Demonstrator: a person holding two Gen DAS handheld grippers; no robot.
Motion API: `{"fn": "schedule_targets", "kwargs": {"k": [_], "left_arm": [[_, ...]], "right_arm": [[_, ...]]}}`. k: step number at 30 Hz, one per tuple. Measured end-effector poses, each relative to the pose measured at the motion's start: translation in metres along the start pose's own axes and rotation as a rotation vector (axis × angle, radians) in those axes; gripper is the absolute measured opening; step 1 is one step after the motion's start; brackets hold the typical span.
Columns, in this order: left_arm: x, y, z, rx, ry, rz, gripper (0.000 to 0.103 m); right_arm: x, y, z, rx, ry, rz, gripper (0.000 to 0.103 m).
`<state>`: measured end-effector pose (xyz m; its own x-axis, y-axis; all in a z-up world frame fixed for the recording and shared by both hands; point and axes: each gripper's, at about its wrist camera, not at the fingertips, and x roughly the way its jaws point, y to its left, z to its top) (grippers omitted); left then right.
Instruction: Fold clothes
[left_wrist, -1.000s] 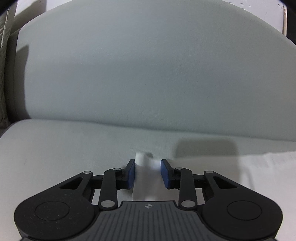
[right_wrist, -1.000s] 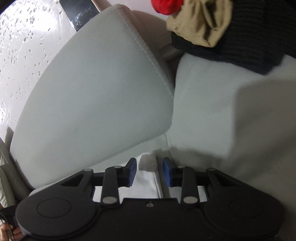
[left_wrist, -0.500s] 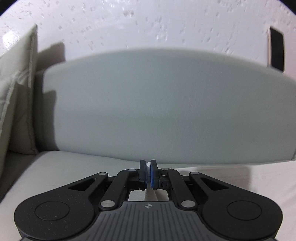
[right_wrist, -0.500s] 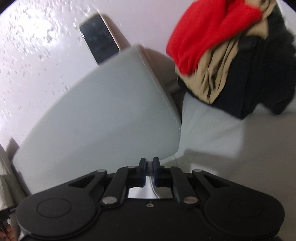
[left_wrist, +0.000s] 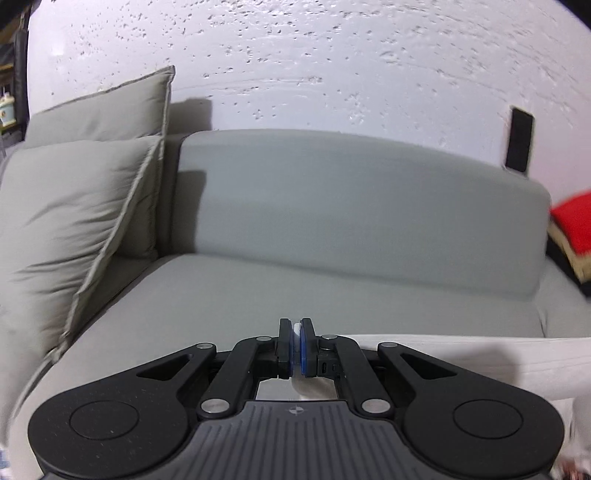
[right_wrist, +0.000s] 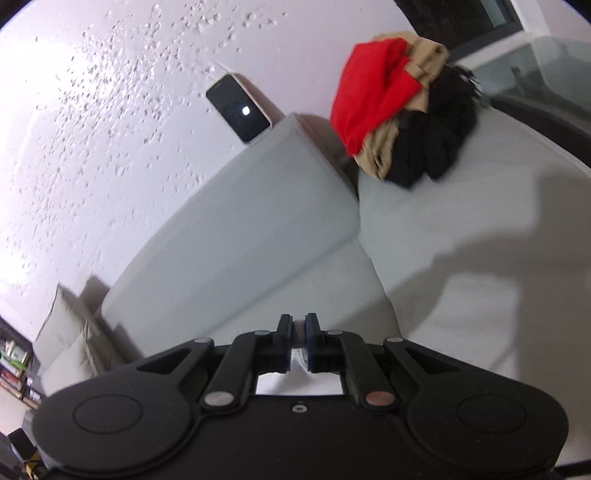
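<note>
Both claws, the left claw (left_wrist: 296, 345) and right claw (right_wrist: 297, 341), had just closed on the white garment (left_wrist: 461, 354) and lifted it off the sofa (left_wrist: 332, 295), ready for folding.

The white garment (left_wrist: 461, 354) runs off the right edge, mostly hidden beneath the left gripper (left_wrist: 295, 345); the clothes pile (left_wrist: 572, 236) is cut off and blurred.

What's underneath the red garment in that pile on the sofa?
Under the red garment lies tan clothing, with black knitwear beneath and beside it, all on the sofa. Anything deeper in the pile is covered.
</note>
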<state>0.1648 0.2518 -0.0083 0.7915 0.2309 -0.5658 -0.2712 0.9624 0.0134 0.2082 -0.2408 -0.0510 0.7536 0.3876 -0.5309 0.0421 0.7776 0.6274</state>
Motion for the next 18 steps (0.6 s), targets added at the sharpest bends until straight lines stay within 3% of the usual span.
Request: {"fn": "schedule_targets", "kwargs": {"k": [9, 18], "left_arm": [[-0.041, -0.006, -0.097, 0.031, 0.129, 0.095, 0.004], [-0.09, -0.003, -0.107, 0.031, 0.08, 0.116, 0.004]], "right_arm": [[-0.035, -0.057, -0.095, 0.077, 0.129, -0.068, 0.007], [-0.082, -0.058, -0.105, 0.074, 0.047, -0.02, 0.007]]}}
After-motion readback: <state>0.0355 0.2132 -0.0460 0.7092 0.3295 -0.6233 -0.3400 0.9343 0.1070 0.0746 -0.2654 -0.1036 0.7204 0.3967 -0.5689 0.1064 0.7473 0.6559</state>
